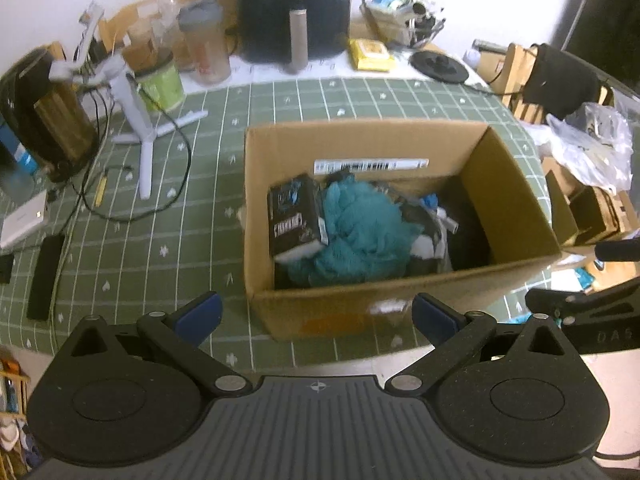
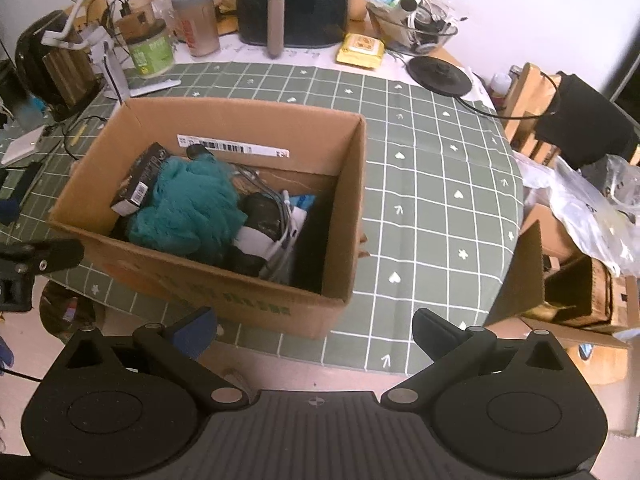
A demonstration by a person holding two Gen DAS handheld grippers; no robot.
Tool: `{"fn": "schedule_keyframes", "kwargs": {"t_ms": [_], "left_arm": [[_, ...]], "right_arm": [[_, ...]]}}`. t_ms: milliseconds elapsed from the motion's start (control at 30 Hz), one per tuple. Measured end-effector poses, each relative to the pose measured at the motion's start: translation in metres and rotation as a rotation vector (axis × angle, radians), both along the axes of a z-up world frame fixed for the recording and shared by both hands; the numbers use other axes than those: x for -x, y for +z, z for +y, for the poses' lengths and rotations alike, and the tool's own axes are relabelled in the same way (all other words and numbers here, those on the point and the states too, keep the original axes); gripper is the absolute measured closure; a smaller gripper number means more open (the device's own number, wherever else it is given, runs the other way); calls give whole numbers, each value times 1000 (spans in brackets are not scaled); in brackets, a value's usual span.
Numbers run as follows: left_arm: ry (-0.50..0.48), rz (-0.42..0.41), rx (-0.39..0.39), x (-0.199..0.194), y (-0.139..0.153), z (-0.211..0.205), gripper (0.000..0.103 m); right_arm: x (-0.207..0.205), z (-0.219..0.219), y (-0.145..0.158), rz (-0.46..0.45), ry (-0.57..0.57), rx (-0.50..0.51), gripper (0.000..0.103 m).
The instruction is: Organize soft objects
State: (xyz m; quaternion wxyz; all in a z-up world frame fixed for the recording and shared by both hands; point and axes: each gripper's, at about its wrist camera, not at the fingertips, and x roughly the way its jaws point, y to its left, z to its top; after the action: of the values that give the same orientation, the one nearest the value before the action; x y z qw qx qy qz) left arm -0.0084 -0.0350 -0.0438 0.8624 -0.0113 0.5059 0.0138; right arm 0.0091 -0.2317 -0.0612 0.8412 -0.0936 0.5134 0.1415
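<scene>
An open cardboard box (image 1: 372, 140) (image 2: 352, 208) stands on a green checked tablecloth (image 1: 160, 232) (image 2: 432, 184). Inside lies a teal fluffy bundle (image 1: 360, 232) (image 2: 188, 204), a black printed carton (image 1: 294, 216) (image 2: 140, 180) leaning at its left, and black and white items (image 1: 432, 236) (image 2: 264, 220) at its right. My left gripper (image 1: 316, 314) hovers open in front of the box's near wall, holding nothing. My right gripper (image 2: 314, 328) is open too, over the box's near right corner and the table edge. The other gripper shows at the frame edge in each view.
At the back stand a black air fryer (image 2: 292, 0), a shaker bottle (image 2: 198, 20), a green jar (image 2: 152, 52), a yellow packet (image 2: 360, 50), a round black lid (image 2: 440, 72) and a white stand with cables (image 1: 140, 120). Chairs, bags and a smaller cardboard box (image 2: 576, 292) crowd the right.
</scene>
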Motion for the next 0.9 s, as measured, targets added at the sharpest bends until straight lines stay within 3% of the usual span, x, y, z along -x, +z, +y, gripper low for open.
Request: {"fn": "schedule_keyframes", "kwargs": {"t_ms": [233, 900], "left_arm": [[24, 52, 7, 5, -8, 5, 0], [37, 77, 9, 0, -10, 13, 0]], "right_arm": [[2, 0, -3, 9, -6, 19, 0], [-3, 7, -4, 18, 2, 40, 0]]}}
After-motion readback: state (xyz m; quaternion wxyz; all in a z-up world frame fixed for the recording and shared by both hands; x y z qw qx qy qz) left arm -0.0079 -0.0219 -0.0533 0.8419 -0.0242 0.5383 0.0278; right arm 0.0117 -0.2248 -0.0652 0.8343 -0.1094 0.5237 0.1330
